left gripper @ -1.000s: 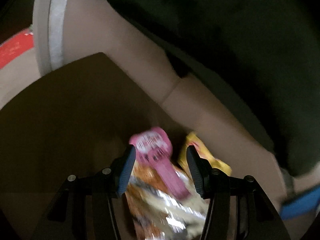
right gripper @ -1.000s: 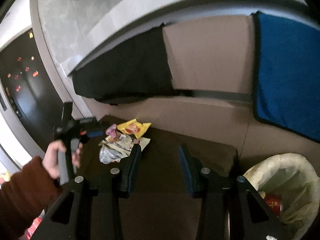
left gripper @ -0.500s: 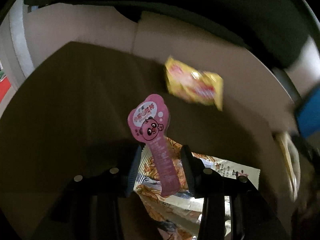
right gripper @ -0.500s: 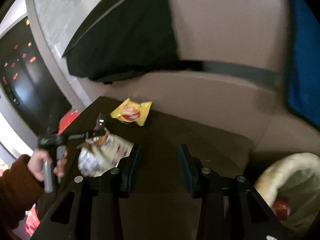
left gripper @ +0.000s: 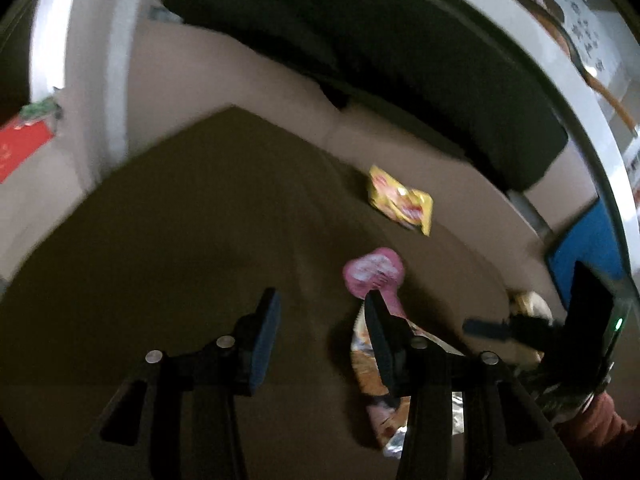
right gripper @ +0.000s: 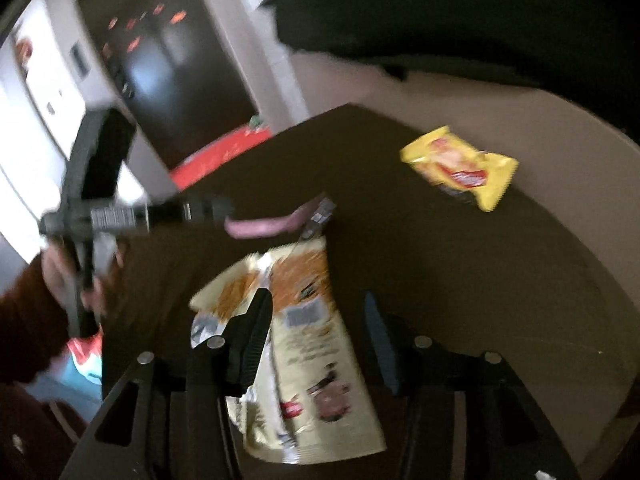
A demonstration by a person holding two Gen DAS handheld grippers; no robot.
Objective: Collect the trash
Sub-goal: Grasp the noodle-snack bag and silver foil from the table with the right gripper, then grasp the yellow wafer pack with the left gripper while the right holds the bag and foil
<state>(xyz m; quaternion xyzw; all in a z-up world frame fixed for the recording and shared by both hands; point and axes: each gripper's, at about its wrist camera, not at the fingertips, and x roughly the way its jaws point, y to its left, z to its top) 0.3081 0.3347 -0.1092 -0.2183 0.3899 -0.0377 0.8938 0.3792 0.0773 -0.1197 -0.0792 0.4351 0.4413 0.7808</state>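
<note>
On the dark brown table [left gripper: 168,240] lie a yellow snack packet [left gripper: 402,199], a pink bear-shaped wrapper [left gripper: 374,274] and a large cream-and-orange snack bag [left gripper: 366,368]. My left gripper [left gripper: 322,336] is open and empty over bare table, with the pink wrapper and the bag just right of its right finger. My right gripper [right gripper: 316,336] is open, its fingers on either side of the large snack bag [right gripper: 304,344] just above it. The yellow packet [right gripper: 460,168] lies far right and the pink wrapper [right gripper: 276,222] beyond the bag. The left gripper's body [right gripper: 100,208] shows at left.
A beige sofa [left gripper: 256,80] with a dark blanket [left gripper: 400,60] wraps behind the table. A blue cushion [left gripper: 584,248] and the rim of a lined bin [left gripper: 528,304] sit at right. A red mat [right gripper: 224,156] lies on the floor beyond the table.
My left gripper has opened wider and shifted left, off the pink wrapper and bag. My right gripper has swung left and down over the large snack bag.
</note>
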